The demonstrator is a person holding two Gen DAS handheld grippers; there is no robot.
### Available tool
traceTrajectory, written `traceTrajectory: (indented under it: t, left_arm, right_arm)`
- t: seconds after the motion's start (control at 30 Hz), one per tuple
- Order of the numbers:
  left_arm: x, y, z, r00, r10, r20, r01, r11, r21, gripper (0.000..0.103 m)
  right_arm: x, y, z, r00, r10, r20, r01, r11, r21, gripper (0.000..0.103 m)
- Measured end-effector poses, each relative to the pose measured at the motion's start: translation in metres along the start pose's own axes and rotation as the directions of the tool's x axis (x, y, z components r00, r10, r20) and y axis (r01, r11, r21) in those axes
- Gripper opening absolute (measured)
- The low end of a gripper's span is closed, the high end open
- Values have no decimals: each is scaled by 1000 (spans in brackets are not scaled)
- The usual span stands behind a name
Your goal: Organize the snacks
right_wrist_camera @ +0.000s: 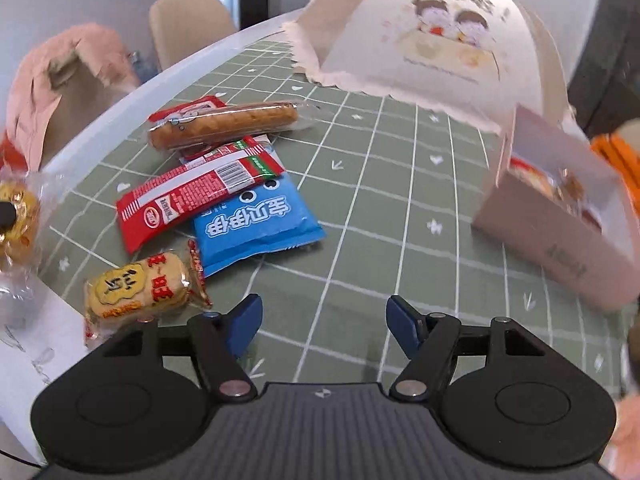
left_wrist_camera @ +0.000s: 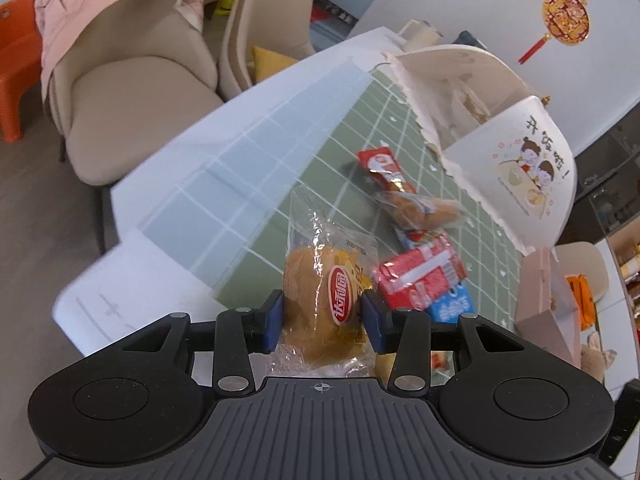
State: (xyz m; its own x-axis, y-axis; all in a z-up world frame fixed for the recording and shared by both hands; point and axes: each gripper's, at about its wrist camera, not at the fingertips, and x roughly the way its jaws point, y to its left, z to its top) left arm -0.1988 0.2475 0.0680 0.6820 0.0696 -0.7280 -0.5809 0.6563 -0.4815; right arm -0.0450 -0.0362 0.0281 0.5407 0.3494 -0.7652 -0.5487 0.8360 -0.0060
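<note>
My left gripper (left_wrist_camera: 323, 318) is shut on a clear-wrapped round bun (left_wrist_camera: 316, 304) with a red oval label, held above the green grid mat (left_wrist_camera: 320, 168). The same bun (right_wrist_camera: 16, 216) shows at the left edge of the right wrist view. My right gripper (right_wrist_camera: 324, 330) stands open over bare mat (right_wrist_camera: 380, 208), nothing between its fingers. To its left lie a rice cracker pack (right_wrist_camera: 140, 292), a blue packet (right_wrist_camera: 256, 220), a red packet (right_wrist_camera: 192, 200) and a long sausage-like snack (right_wrist_camera: 224, 124). The red packet (left_wrist_camera: 420, 276) and blue packet (left_wrist_camera: 452, 306) also lie beside the bun.
A large white paper box (right_wrist_camera: 436, 40) with a cartoon print stands at the back of the mat. A small pink box (right_wrist_camera: 560, 232) holding snacks sits at the right. Beige chairs (left_wrist_camera: 132, 92) with a pink jacket (left_wrist_camera: 76, 12) stand beyond the table edge.
</note>
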Motion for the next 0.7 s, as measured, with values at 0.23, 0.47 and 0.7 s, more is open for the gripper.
traceTrajectory:
  t: [0.23,0.47,0.7]
  left_arm:
    - [2,10,14,998,32,-61,-29,998,49,46]
    - [12,-14,37,995,46,-88,-28,979,203,46]
    - [25,-36,37,988,-54,-145,89,964,249,46]
  right_arm:
    - [-2,47,14,993,119,28,-119,993,14,69]
    - [17,98,23,987,160,-20,-161,980,-117,67]
    - [-8,24,-6,1000,-11,-13,10,997,-76,67]
